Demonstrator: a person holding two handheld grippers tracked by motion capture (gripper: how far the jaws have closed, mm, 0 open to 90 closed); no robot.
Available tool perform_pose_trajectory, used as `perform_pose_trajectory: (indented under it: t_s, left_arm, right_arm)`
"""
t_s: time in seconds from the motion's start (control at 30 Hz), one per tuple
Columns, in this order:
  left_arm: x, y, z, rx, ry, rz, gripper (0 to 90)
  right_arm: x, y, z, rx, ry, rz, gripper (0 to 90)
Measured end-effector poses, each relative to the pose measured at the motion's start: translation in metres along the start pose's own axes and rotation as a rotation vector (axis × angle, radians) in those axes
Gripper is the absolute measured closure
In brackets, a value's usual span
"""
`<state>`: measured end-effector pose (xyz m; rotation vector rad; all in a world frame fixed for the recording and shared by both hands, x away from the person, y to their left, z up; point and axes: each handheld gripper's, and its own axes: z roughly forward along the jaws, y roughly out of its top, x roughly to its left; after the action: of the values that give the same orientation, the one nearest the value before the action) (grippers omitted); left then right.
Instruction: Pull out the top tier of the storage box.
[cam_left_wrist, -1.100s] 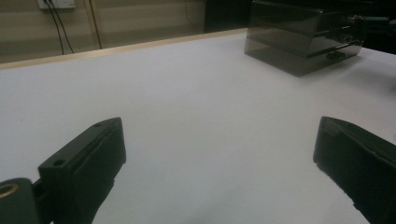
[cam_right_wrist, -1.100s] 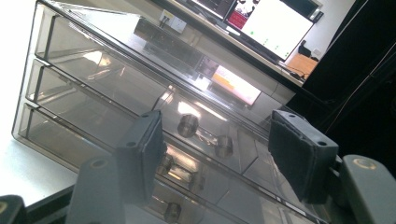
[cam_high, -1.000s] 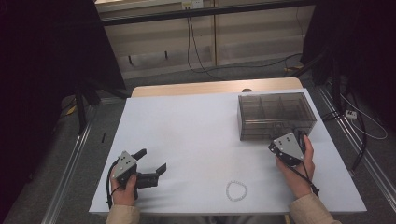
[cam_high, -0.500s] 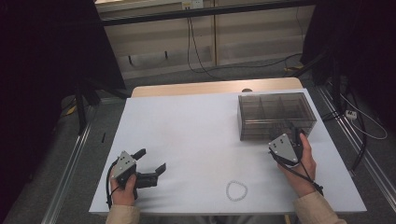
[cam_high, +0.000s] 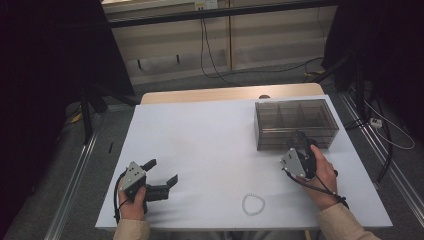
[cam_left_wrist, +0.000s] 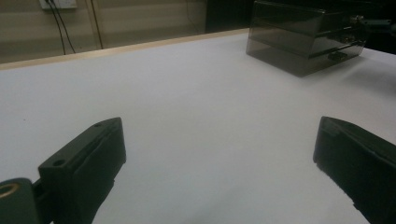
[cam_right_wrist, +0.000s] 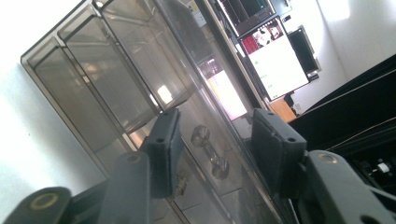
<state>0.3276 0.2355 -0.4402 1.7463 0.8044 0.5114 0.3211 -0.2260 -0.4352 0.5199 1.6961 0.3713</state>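
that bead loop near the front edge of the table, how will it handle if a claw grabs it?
The bead loop lies in a thin, uneven ring, so it is probably floppy and will sag from one pinch point. It looks light. Small round beads may slip between flat pads.

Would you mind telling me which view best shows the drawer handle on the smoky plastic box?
The right gripper view: the handle sits close up between the open jaws. In the high view the right tool blocks it; the left gripper view shows the box far off.

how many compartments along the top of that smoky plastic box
3, side by side across the top of the box at the table's far right: left, middle, right. Any drawers or sections lower down its front can't be counted from here.
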Motion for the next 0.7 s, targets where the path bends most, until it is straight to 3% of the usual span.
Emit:
perform_pose_trajectory:
  t_s: [0.47, 0.7]
  left_arm:
    - [0.0002, -0.0002, 0.0009, 0.005, -0.003, 0.004, 2.6]
    - [0.0002, -0.0004, 0.0013, 0.006, -0.002, 0.003, 2.6]
  right_arm:
    - [-0.0049, 0.0030, 0.0033, 0.000, -0.008, -0.169, 65.2]
    - [-0.0040, 0.0033, 0.0050, 0.006, 0.001, -0.194, 68.8]
